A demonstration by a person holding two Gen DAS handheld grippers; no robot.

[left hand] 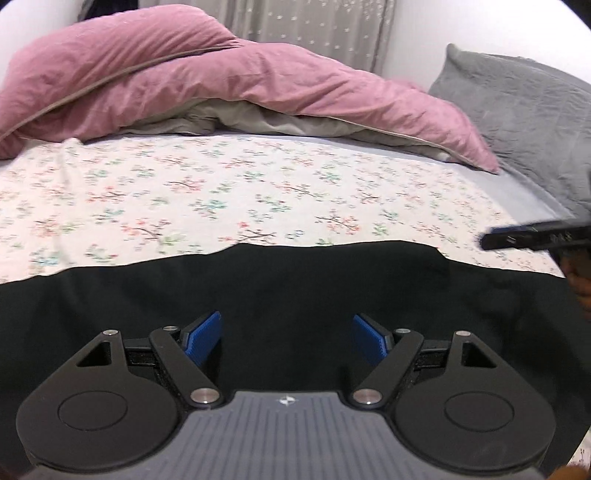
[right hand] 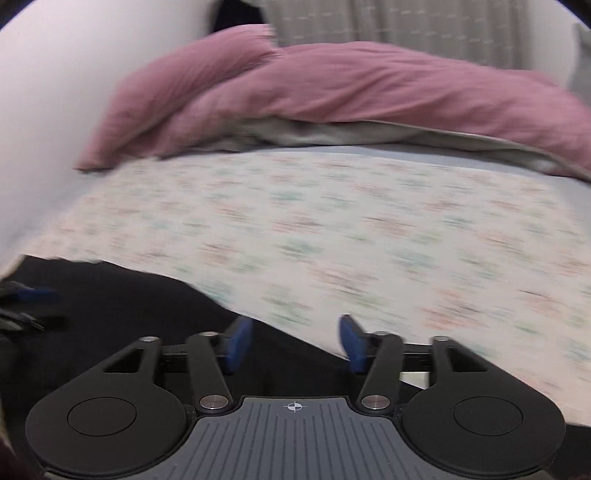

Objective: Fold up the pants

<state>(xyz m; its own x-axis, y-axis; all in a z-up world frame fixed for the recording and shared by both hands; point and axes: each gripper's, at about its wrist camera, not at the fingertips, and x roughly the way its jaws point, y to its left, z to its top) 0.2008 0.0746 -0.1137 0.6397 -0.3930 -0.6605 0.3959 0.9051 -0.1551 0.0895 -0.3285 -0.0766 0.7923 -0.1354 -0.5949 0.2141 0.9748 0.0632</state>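
Observation:
Black pants (left hand: 258,284) lie flat on the floral bed sheet (left hand: 221,192), filling the near part of the left wrist view. My left gripper (left hand: 287,338) hovers over them, open and empty, blue pads apart. The right gripper shows at that view's right edge (left hand: 532,238), over the pants' far right edge. In the blurred right wrist view the pants (right hand: 129,325) fill the lower left. My right gripper (right hand: 295,341) is open and empty at their right edge, above pants and sheet (right hand: 369,240). The left gripper shows at that view's far left (right hand: 26,306).
A bunched pink duvet (left hand: 221,81) lies across the far side of the bed, also seen in the right wrist view (right hand: 332,85). A grey pillow (left hand: 524,122) sits at the far right. A curtain (left hand: 314,33) and white wall are behind.

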